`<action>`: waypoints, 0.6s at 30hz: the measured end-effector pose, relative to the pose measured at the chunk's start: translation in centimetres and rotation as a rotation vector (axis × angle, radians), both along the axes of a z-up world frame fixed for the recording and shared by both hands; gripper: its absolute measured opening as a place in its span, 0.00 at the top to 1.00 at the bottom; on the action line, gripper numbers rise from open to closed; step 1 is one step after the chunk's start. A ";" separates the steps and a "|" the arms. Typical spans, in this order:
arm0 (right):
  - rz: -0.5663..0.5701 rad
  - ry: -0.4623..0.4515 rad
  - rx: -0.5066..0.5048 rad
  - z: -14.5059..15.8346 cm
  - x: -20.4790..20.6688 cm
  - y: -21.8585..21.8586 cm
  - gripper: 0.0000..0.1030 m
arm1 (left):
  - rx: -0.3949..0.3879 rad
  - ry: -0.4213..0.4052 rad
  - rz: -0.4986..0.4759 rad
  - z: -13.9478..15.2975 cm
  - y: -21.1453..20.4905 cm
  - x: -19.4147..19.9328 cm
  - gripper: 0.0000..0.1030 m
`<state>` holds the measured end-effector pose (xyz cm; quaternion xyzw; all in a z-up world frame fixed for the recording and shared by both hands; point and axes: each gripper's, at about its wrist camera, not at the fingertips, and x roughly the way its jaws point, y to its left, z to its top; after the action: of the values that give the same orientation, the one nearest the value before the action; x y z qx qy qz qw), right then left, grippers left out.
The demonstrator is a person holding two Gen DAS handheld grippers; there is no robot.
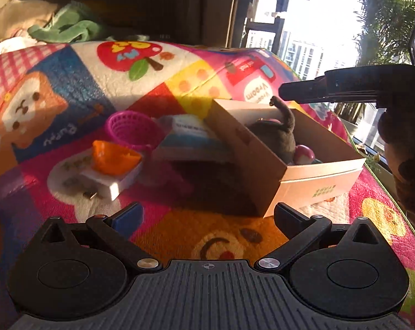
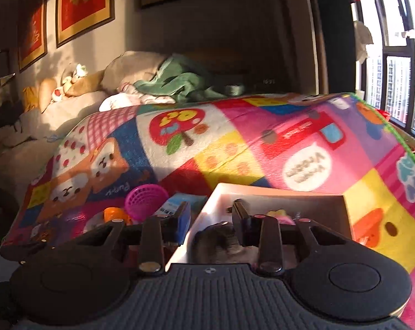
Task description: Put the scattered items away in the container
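Here the right gripper [image 2: 210, 214] gapes partly over the box [image 2: 276, 192], seemingly empty; left gripper [image 1: 207, 214] wide open.

It's a bedroom in a high-rise flat: a bed [image 2: 56, 115] spread with a bright cartoon-patterned blanket [image 2: 235, 143], pillows [image 2: 130, 68] and a crumpled green cloth [image 2: 180, 82] at its head, red framed pictures [image 2: 83, 5] on the wall, apartment towers [image 2: 400, 88] outside the window.
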<state>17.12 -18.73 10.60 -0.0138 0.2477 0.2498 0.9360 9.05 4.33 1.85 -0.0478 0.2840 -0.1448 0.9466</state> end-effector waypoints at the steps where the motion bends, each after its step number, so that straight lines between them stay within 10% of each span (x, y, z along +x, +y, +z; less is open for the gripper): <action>1: -0.012 0.037 0.001 -0.4 1.0 0.5 0.68 | 0.001 -0.001 0.009 -0.1 0.3 -0.1 0.00; 5: -0.117 0.249 0.078 -2.3 5.2 -0.5 0.68 | -0.007 -0.028 0.060 -0.2 1.7 -0.4 0.00; 10: -0.101 0.155 -0.039 -0.3 4.3 1.9 0.67 | -0.094 0.002 0.129 -0.8 3.4 0.2 0.00; 14: 0.068 0.106 -0.183 1.2 3.7 8.4 0.36 | -0.127 0.024 0.153 -1.0 3.9 0.3 0.00; 18: 0.120 0.154 -0.316 -0.6 6.2 15.2 0.34 | -0.127 0.015 0.125 -1.0 3.6 0.2 0.00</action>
<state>23.28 -3.48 9.99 -0.1561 0.3533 0.2634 0.8840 9.22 7.93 0.83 -0.1264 0.2778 -0.1027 0.9467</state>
